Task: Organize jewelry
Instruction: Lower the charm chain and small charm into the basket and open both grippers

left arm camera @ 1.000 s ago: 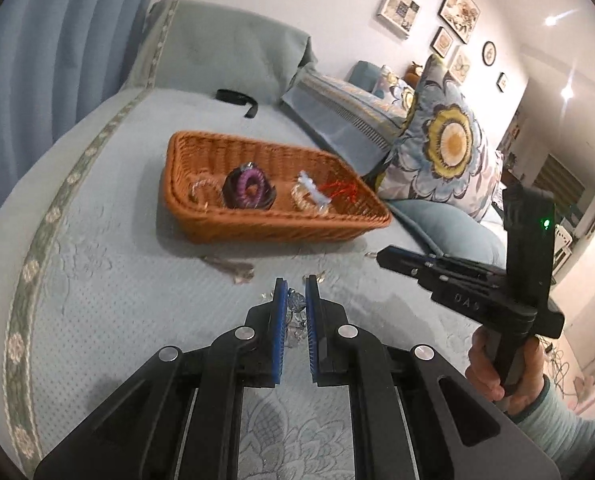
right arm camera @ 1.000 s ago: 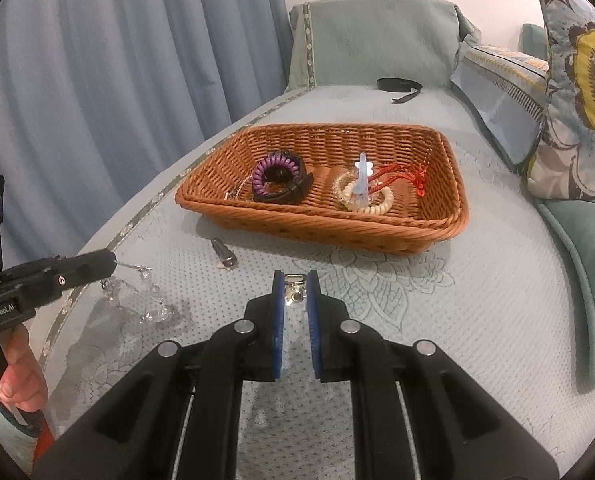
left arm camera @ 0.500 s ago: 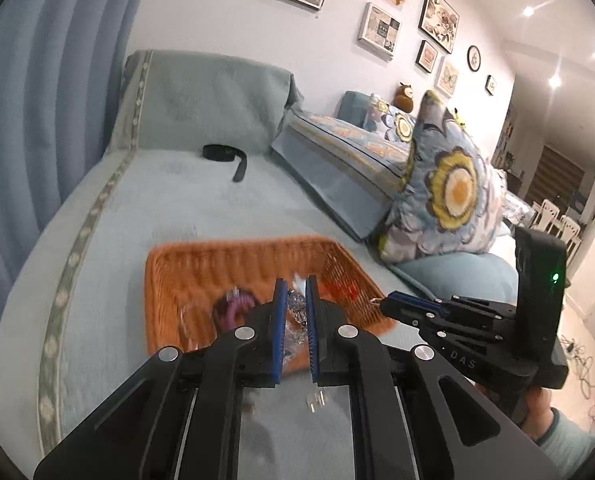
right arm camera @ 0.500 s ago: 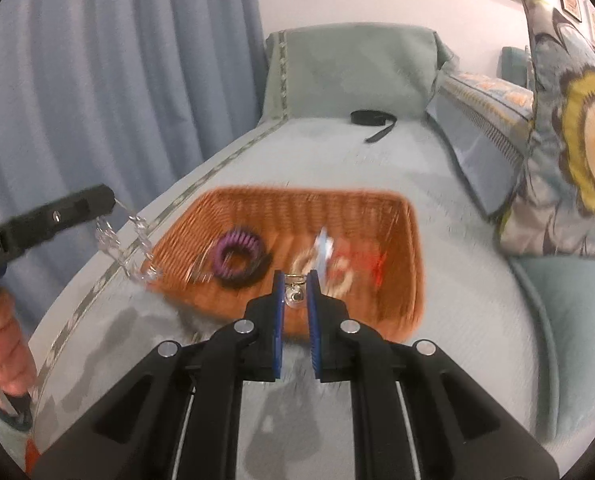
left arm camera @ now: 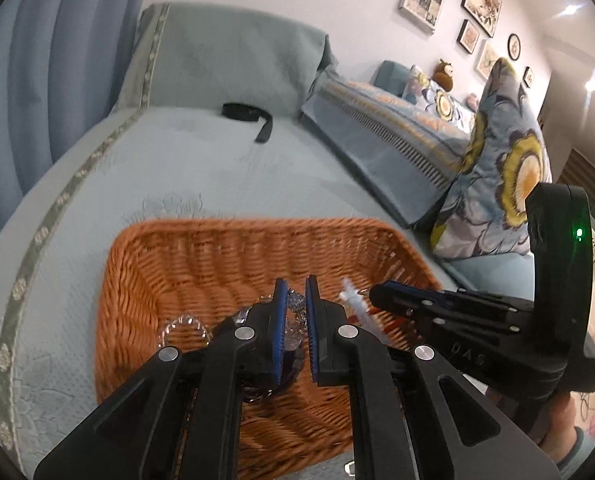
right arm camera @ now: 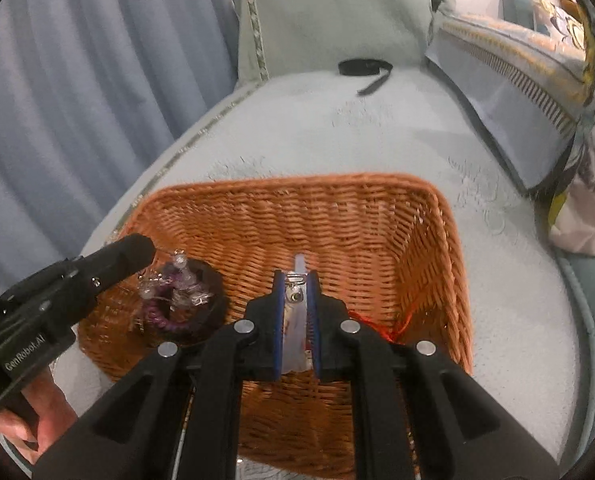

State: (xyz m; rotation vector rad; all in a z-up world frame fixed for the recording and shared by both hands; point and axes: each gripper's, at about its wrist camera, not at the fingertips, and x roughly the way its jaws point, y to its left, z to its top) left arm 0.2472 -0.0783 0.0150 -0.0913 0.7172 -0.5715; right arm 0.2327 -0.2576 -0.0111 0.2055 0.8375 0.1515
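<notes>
An orange wicker basket (left arm camera: 217,226) (right arm camera: 297,182) lies on the light blue bedspread. My left gripper (left arm camera: 295,292) (right arm camera: 137,246) hangs over the basket's left part, shut on a clear crystal chain (left arm camera: 295,306) (right arm camera: 177,280) that dangles above a purple scrunchie (right arm camera: 165,314). My right gripper (right arm camera: 296,278) (left arm camera: 377,294) is over the basket's middle, shut on a small silver piece of jewelry (right arm camera: 295,295). Inside the basket lie a clear bead bracelet (left arm camera: 183,328), a white clip (right arm camera: 299,262) and a red cord (right arm camera: 401,324).
A black strap (left arm camera: 249,114) (right arm camera: 363,67) lies at the far end of the bed. A floral pillow (left arm camera: 505,168) and a folded striped blanket (right arm camera: 517,72) line the right side. Blue curtains (right arm camera: 77,60) hang on the left. A small metal item (left arm camera: 351,468) lies before the basket.
Both grippers have moved forward from the bedspread in front of the basket to above it, each still carrying its piece. The basket now fills the lower middle of both views.
</notes>
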